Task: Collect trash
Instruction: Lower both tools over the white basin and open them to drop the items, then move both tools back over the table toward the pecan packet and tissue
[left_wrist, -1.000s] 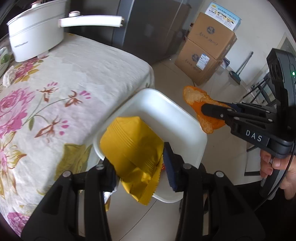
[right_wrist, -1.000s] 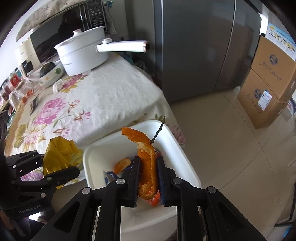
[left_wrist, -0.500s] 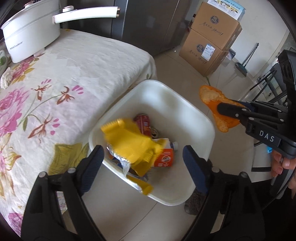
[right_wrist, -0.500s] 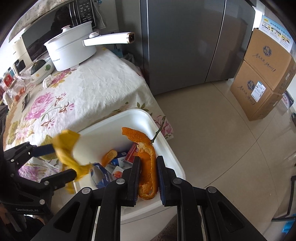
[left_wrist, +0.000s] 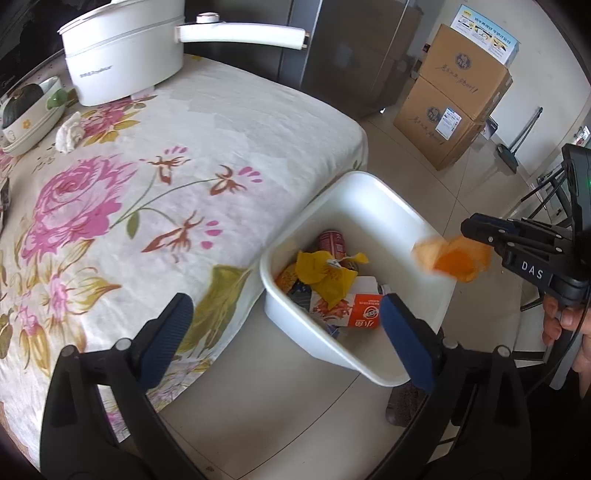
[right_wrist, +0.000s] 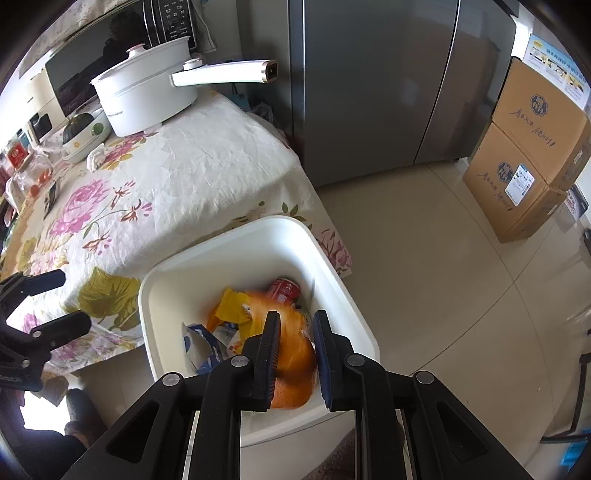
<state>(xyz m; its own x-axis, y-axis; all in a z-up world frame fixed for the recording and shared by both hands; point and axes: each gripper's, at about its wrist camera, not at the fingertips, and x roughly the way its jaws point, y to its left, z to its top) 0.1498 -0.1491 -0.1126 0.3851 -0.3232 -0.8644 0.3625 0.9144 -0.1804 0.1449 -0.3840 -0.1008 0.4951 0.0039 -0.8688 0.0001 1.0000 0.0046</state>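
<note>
A white bin (left_wrist: 354, 177) (right_wrist: 221, 240) stands on the floor against the table's corner. Inside lie a crumpled yellow wrapper (left_wrist: 325, 273) (right_wrist: 231, 306), a red can (left_wrist: 332, 242) (right_wrist: 284, 290) and an orange-and-white carton (left_wrist: 364, 314). My left gripper (left_wrist: 286, 306) (right_wrist: 62, 299) hangs at the bin's near-left side, its jaws opening wide with nothing between them. My right gripper (right_wrist: 295, 321) (left_wrist: 476, 236) is over the bin's right edge, shut on an orange peel (right_wrist: 291, 354) (left_wrist: 450, 256). The peel is motion-blurred and sits low between the pads.
The table with a floral cloth (left_wrist: 147, 184) carries a white long-handled pot (left_wrist: 122, 51) and a bowl (left_wrist: 33, 110). A grey fridge (right_wrist: 369, 92) and stacked cardboard boxes (left_wrist: 458, 103) stand behind. A person's hand (left_wrist: 565, 325) holds the right gripper's grip.
My left jaws spread apart and let go of the yellow wrapper, which dropped into the bin. The orange peel in the right gripper has gone blurry and sits lower.
</note>
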